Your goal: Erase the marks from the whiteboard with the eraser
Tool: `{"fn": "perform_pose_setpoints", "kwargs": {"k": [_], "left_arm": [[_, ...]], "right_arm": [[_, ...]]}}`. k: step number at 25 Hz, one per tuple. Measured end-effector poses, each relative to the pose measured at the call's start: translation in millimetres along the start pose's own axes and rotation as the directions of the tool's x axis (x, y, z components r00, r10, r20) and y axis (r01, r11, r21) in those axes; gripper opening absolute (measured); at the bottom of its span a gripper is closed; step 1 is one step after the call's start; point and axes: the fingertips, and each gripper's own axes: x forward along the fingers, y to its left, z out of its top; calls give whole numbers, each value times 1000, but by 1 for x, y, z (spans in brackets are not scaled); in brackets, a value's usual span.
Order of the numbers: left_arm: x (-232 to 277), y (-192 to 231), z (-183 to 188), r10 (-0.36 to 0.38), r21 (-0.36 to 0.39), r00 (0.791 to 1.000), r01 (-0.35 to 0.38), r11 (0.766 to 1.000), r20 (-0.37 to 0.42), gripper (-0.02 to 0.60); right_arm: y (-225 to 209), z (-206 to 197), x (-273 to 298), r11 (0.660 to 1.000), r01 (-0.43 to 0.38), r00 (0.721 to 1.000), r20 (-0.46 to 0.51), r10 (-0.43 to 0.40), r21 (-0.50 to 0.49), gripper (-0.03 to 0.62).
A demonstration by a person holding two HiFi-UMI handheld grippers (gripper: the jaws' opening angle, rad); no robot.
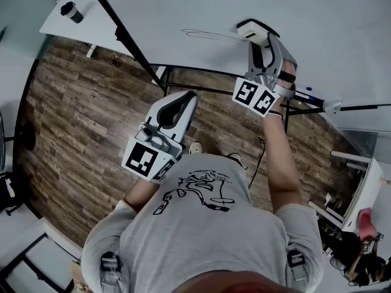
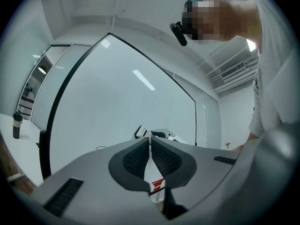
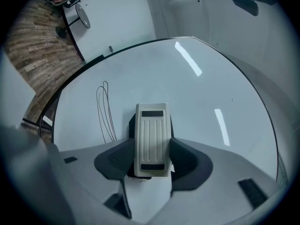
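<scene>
Right gripper sits lower centre of its own view, jaws part-open and clamped on the long sides of the eraser. Eraser is mid-frame on the whiteboard and looks flat against it. Marks, thin dark loops, lie just left of it, not yet wiped. Left gripper has its jaws closed together on nothing, well apart from the board.

Risks: grip is only on smooth plastic sidewalls, so push pressure could pivot the eraser or squeeze it out. A tilted felt would skip lines that thin.

Materials:
- Eraser: cream ribbed plastic back, rounded rectangle, two dark inset bars, dark felt under.
- Jaw pads: dark, cross-hatched, rubbery-looking.
- Board: glossy white, reflecting ceiling lights, thin black frame.
</scene>
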Motion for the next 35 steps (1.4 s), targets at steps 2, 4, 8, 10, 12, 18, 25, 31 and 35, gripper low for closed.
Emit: {"fn": "perform_pose_setpoints", "kwargs": {"k": [2,4,8,10,12,18,25,31,35], "left_arm": [[0,0,0,3,-1,1000,-3,1000,-1,31],[0,0,1,5,-1,1000,-5,1000,-1,31],[0,-1,1,10,0,1000,-10,1000,-3,31],[1,-1,0,13,-1,1000,-13,1000,-5,31],[1,0,0,16,0,1000,-16,1000,-8,31],[-5,5,0,28,2,1000,-28,1000,-9,31],[-8,6,0,36,5,999,-36,999,-13,31],[-9,6,2,39,7,999,-38,999,-11,31],[-10,8,1,41,5,999,-40,999,-12,31]], "right_arm": [[2,0,0,1000,0,1000,0,0,-4,239],[5,0,-1,1000,-4,1000,0,4,-8,239],[13,-1,-1,1000,-16,1000,0,16,-21,239],[19,-2,0,999,-25,1000,-1,25,-27,239],[26,-2,2,999,-34,999,0,34,-34,239],[40,1,3,998,-47,999,-1,47,-42,239],[51,1,3,997,-60,998,-1,60,-47,239],[60,1,4,996,-73,997,0,73,-57,239],[75,2,5,992,-100,995,0,100,-72,239]]}}
